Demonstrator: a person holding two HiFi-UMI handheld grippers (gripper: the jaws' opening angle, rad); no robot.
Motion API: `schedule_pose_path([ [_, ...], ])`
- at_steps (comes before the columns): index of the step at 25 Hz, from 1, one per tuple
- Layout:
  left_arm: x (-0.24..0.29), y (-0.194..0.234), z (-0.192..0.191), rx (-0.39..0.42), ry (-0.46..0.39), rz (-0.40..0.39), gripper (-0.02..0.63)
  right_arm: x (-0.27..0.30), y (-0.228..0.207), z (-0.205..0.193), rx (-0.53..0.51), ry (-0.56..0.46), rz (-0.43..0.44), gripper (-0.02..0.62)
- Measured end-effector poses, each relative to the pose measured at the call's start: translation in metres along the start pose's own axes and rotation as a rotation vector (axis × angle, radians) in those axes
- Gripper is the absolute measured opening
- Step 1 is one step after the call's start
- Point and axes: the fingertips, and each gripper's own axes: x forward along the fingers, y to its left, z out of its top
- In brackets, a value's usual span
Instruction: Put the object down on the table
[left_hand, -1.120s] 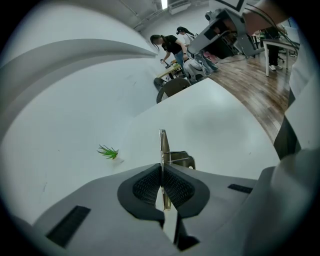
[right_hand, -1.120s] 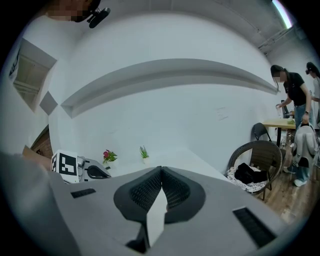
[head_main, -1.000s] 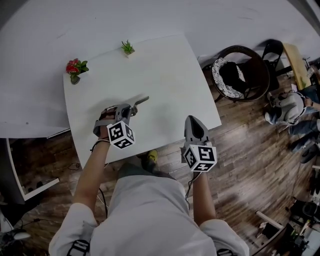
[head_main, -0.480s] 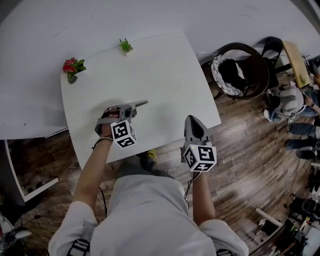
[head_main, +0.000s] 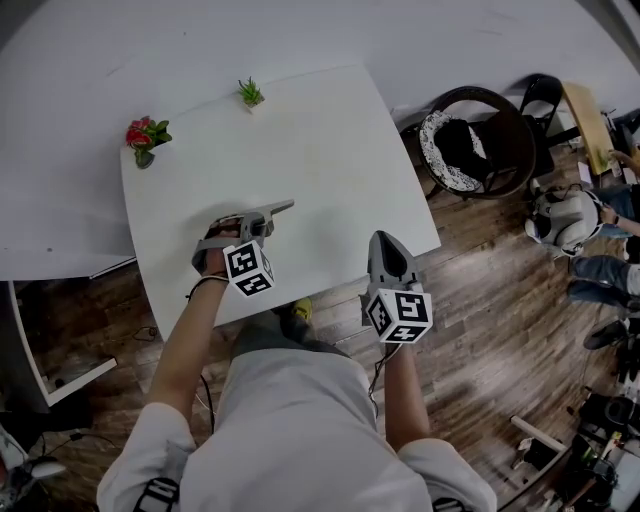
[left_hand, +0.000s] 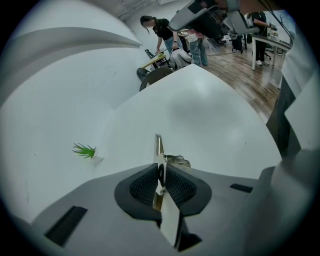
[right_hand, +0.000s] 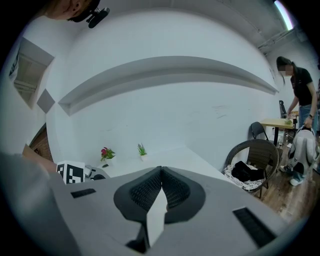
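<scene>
My left tool (left_hand: 159, 170) pinches a thin, flat metal utensil (left_hand: 158, 147) edge-on between its pads, and the jaws are just beginning to part with the pads against the metal. The utensil pokes out low over the middle of the counter (head_main: 330, 150), though I cannot tell whether it touches the top. My right tool (right_hand: 161, 171) is pressed together on nothing at the counter's near edge, and a small green plant (head_main: 251, 93) stands at its far edge.
</scene>
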Motion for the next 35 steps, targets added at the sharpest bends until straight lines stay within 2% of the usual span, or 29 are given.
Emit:
schedule_pose_path([
  [6, 0.002, -0.015, -0.001, 0.012, 0.016, -0.034, 0.078, -0.005, -0.004, -0.001, 0.005, -0.001, -0.006, 0.009],
  [17, 0.001, -0.021, -0.001, -0.007, 0.016, -0.067, 0.088, -0.011, -0.001, -0.005, 0.007, -0.002, -0.005, 0.009],
  [27, 0.0, -0.038, 0.0, -0.006, 0.027, -0.133, 0.226, -0.019, 0.002, -0.005, 0.004, -0.005, -0.005, 0.009],
  [30, -0.005, -0.042, 0.002, -0.063, 0.014, -0.16, 0.256, -0.022, 0.003, -0.003, 0.001, -0.011, -0.006, 0.009],
  [35, -0.024, -0.033, 0.017, -0.186, -0.061, -0.166, 0.264, -0.029, 0.004, 0.001, -0.001, -0.025, -0.006, 0.009],
])
